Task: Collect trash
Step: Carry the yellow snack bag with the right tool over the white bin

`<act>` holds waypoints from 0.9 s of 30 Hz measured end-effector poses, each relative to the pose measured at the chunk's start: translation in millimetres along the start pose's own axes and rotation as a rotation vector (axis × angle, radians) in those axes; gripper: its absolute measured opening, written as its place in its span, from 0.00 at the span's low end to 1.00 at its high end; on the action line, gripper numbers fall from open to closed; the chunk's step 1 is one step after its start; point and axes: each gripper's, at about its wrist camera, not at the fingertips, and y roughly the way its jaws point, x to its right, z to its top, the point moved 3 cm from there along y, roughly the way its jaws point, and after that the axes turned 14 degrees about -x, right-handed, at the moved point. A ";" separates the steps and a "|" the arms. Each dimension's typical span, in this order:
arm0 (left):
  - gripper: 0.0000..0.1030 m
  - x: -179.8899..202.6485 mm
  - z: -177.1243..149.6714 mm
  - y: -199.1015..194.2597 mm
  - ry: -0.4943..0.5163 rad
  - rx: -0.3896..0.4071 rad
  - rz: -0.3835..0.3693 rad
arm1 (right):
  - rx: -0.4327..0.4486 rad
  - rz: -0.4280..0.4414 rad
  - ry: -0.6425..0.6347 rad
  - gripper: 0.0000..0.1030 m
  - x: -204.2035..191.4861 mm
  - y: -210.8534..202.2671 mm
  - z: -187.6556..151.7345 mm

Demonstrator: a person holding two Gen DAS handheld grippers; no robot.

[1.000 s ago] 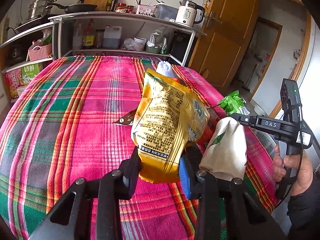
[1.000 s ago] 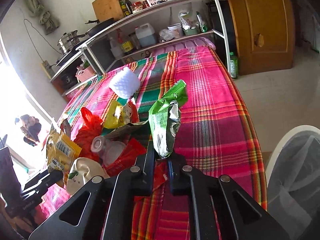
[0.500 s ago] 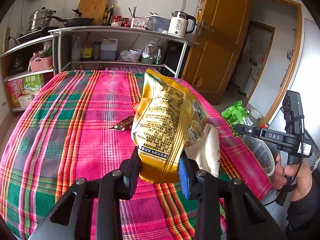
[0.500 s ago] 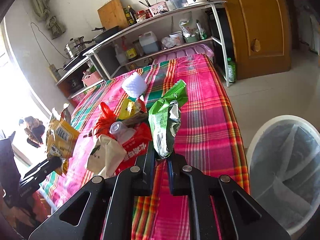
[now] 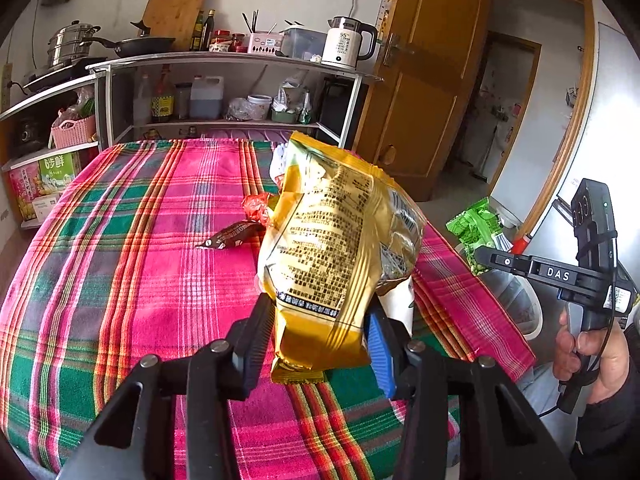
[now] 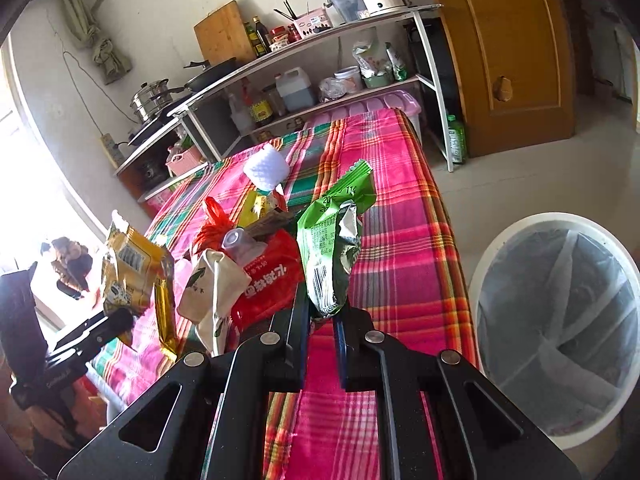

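Observation:
My left gripper (image 5: 320, 344) holds a yellow snack bag (image 5: 336, 248) upright above the plaid table (image 5: 120, 260). Its jaws are opening, but the bag still fills the gap and touches both pads. The right gripper (image 6: 322, 320) is shut on a crumpled green snack bag (image 6: 332, 248) at the table's right edge, beside a white bin (image 6: 552, 320) with a clear liner on the floor. In the left wrist view the right gripper (image 5: 492, 258) and green bag (image 5: 474, 228) hang over that bin (image 5: 516, 304), with a hand on the handle.
More trash lies on the cloth: a white paper bag (image 6: 212, 292), a red packet (image 6: 272, 280), a red plastic bag (image 6: 212, 220), a brown wrapper (image 5: 232, 236) and a white tissue roll (image 6: 266, 168). Kitchen shelves (image 5: 224, 60) stand behind; a wooden door (image 6: 512, 52) is at right.
Both grippers rose and drifted toward the bin, which now looms larger in the right wrist view. The left jaws stand wider around the yellow bag. The right grip is unchanged.

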 end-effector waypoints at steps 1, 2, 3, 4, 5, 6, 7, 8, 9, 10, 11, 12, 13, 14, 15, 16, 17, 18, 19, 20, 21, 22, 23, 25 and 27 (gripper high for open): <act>0.45 0.2 1.9 -3.5 -0.002 0.009 -0.003 | 0.004 0.001 0.000 0.11 -0.1 -2.1 -0.6; 0.45 0.0 4.6 -7.3 -0.006 0.018 -0.007 | 0.008 0.003 0.001 0.11 0.1 -4.1 -1.0; 0.45 0.0 7.7 -10.7 -0.009 0.026 -0.010 | 0.011 0.003 0.001 0.11 0.1 -6.1 -1.4; 0.45 0.5 10.3 -13.7 -0.010 0.034 -0.012 | 0.014 0.004 0.001 0.11 1.0 -8.7 -2.5; 0.45 1.5 12.6 -15.9 -0.009 0.040 -0.011 | 0.018 0.003 0.001 0.11 1.8 -10.6 -3.3; 0.45 3.0 14.9 -17.4 -0.005 0.045 -0.010 | 0.023 0.002 0.002 0.11 2.8 -13.2 -4.4; 0.45 5.4 16.8 -18.0 0.000 0.048 -0.010 | 0.026 0.001 0.003 0.11 4.8 -15.9 -6.2; 0.45 8.8 18.5 -17.8 0.007 0.049 -0.010 | 0.029 -0.001 0.006 0.11 6.6 -18.3 -7.1; 0.45 12.4 19.8 -16.7 0.014 0.048 -0.012 | 0.033 -0.003 0.011 0.11 9.3 -20.8 -8.7; 0.45 16.8 20.7 -14.7 0.023 0.045 -0.017 | 0.035 -0.004 0.016 0.11 12.0 -22.8 -9.5; 0.45 22.0 22.0 -12.2 0.032 0.041 -0.024 | 0.037 -0.007 0.021 0.11 15.1 -24.8 -10.4; 0.45 27.3 22.5 -9.5 0.042 0.039 -0.031 | 0.040 -0.012 0.028 0.11 19.2 -27.7 -12.1; 0.45 33.0 23.4 -6.7 0.051 0.036 -0.040 | 0.043 -0.016 0.034 0.11 22.7 -30.2 -13.6; 0.45 39.0 24.6 -3.5 0.060 0.032 -0.051 | 0.046 -0.022 0.041 0.11 26.6 -33.0 -15.3; 0.45 45.4 25.8 0.1 0.071 0.027 -0.063 | 0.049 -0.030 0.050 0.11 31.8 -36.5 -17.3; 0.45 53.4 27.2 3.7 0.082 0.022 -0.074 | 0.052 -0.036 0.057 0.11 36.6 -39.5 -18.6; 0.45 60.9 28.8 8.3 0.094 0.016 -0.084 | 0.055 -0.044 0.068 0.11 42.4 -42.8 -20.6; 0.45 68.0 30.4 12.7 0.106 0.011 -0.094 | 0.059 -0.052 0.080 0.11 48.8 -45.7 -23.0; 0.45 76.0 31.6 16.5 0.118 0.006 -0.105 | 0.061 -0.058 0.089 0.11 53.9 -48.6 -24.4; 0.45 83.6 33.0 20.7 0.129 0.000 -0.116 | 0.063 -0.065 0.101 0.11 58.9 -51.6 -26.1; 0.45 90.9 34.6 25.4 0.140 -0.006 -0.127 | 0.065 -0.074 0.115 0.11 66.0 -54.9 -28.8; 0.45 98.0 36.3 29.5 0.150 -0.011 -0.138 | 0.067 -0.080 0.126 0.11 71.0 -57.5 -29.8; 0.45 105.6 37.9 34.5 0.162 -0.019 -0.149 | 0.069 -0.087 0.138 0.11 76.8 -60.6 -32.2; 0.45 121.1 40.3 43.5 0.185 -0.033 -0.172 | 0.073 -0.099 0.164 0.11 90.3 -66.4 -36.1; 0.45 138.1 43.0 53.2 0.214 -0.046 -0.191 | 0.077 -0.113 0.194 0.11 104.5 -71.6 -40.3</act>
